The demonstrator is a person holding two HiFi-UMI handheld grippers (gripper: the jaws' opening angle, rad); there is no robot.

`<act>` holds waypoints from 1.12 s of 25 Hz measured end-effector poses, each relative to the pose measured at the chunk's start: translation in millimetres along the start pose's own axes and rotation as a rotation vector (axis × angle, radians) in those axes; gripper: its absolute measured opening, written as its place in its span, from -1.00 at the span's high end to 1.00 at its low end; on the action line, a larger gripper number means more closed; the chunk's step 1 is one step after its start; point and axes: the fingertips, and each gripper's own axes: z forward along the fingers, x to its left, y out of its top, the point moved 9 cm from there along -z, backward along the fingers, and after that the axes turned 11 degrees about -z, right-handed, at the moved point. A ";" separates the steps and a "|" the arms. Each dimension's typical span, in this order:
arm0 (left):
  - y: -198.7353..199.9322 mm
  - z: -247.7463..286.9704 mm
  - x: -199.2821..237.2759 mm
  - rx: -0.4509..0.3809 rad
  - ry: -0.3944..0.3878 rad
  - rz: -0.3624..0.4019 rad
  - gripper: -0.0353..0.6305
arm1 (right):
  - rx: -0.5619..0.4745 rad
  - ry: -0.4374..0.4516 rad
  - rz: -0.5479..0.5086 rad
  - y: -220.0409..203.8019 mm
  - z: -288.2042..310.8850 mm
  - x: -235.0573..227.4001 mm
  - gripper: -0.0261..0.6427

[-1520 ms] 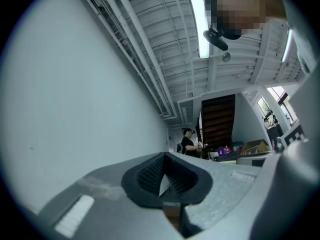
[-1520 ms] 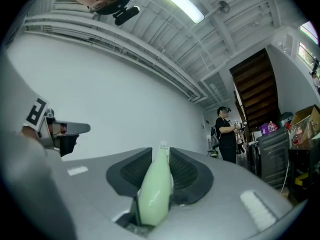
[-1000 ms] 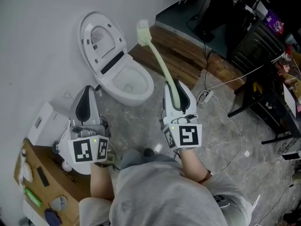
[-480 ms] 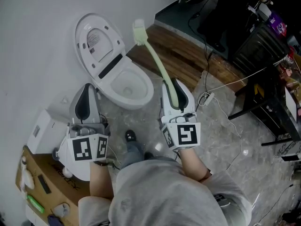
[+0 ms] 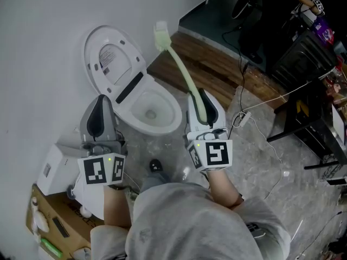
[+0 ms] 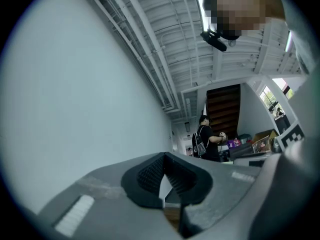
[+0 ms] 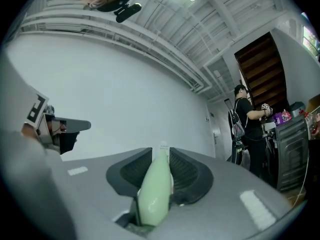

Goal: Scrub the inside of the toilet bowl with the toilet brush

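Right claw: clamped on the handle of the pale green toilet brush.
Brush: runs from my right claw toward 11 o'clock. Its head sits outside the toilet bowl, at the bowl's 1 o'clock, seen against the wooden floor strip.
Left claw: jaws together, nothing between them, at the bowl's 8 o'clock.
Bowl: white, between my two claws, with its lid tipped open at 11 o'clock.
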 end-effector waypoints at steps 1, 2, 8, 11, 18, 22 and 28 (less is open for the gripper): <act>-0.9 6.7 5.1 0.001 -0.002 -0.001 0.88 | 0.003 0.000 0.001 -2.0 7.8 0.7 0.60; -1.9 13.0 10.2 0.003 -0.003 -0.001 0.88 | 0.007 0.000 0.002 -4.1 15.5 1.7 0.60; -8.5 45.5 45.9 0.016 -0.017 0.002 0.88 | 0.038 0.003 0.015 -17.2 60.3 15.0 0.60; -13.1 60.3 64.9 0.022 -0.023 -0.003 0.88 | 0.055 0.004 0.026 -25.3 81.8 23.0 0.60; -30.6 88.8 103.5 0.049 -0.048 -0.024 0.88 | 0.161 0.013 0.059 -61.0 121.8 41.1 0.60; -46.0 95.0 123.4 0.085 -0.052 -0.036 0.88 | 0.242 0.014 0.071 -88.2 132.4 55.1 0.60; -70.6 101.0 138.0 0.145 -0.056 -0.056 0.88 | 0.367 0.045 0.096 -128.6 137.4 72.2 0.60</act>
